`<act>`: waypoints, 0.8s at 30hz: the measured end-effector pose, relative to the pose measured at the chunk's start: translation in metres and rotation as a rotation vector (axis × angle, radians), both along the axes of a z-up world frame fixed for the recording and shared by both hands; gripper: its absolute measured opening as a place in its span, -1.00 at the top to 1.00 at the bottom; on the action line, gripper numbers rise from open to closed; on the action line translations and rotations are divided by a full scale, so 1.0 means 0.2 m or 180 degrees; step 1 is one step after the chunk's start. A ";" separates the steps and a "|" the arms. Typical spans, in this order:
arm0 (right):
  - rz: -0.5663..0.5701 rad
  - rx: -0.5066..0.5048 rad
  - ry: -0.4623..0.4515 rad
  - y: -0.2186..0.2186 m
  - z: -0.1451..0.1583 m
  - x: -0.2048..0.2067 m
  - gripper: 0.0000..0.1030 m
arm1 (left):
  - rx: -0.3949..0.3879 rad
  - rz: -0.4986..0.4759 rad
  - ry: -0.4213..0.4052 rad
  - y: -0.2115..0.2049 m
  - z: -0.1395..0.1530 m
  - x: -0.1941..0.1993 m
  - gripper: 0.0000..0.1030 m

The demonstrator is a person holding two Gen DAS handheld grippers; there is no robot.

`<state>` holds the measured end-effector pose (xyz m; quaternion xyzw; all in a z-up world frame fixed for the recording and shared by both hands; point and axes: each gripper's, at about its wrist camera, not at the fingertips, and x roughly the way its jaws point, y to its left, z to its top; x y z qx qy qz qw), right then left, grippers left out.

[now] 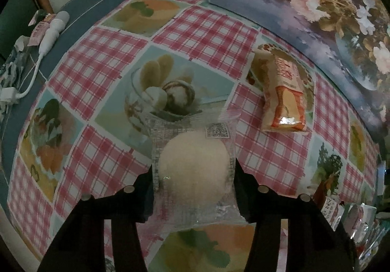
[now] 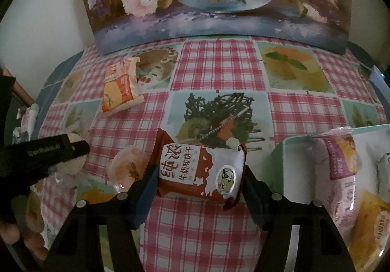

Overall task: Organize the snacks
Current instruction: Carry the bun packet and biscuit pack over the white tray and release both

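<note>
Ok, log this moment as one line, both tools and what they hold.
left tool: shut on clear-wrapped round bun | right tool: shut on milk biscuit pack | orange snack pack: on tablecloth

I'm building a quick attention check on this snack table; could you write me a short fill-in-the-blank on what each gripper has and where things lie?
1. The left gripper is closed on a round ____ bun in clear wrap.
2. The right gripper's fingers flank a ____-and-white biscuit packet.
3. The orange snack pack lies on the ____ tablecloth.

Missing words: pale; brown; checked
</note>
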<state>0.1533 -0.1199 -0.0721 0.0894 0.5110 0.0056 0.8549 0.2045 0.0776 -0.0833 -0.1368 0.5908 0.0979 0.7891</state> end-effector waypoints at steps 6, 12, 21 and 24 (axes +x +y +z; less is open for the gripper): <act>-0.0054 0.0050 -0.0081 -0.02 0.09 -0.06 -0.33 | -0.0002 -0.0004 -0.0116 -0.03 0.13 -0.10 -0.07; -0.0144 0.0102 -0.0134 -0.06 0.18 -0.16 -0.33 | 0.0019 -0.0021 -0.0253 -0.04 0.28 -0.16 -0.07; -0.0267 0.0179 -0.0292 -0.15 0.33 -0.32 -0.33 | 0.0121 -0.0087 -0.0479 -0.06 0.42 -0.21 -0.07; -0.0334 0.0209 -0.0330 -0.20 0.36 -0.37 -0.33 | 0.0084 -0.0134 -0.0561 -0.08 0.47 -0.25 -0.07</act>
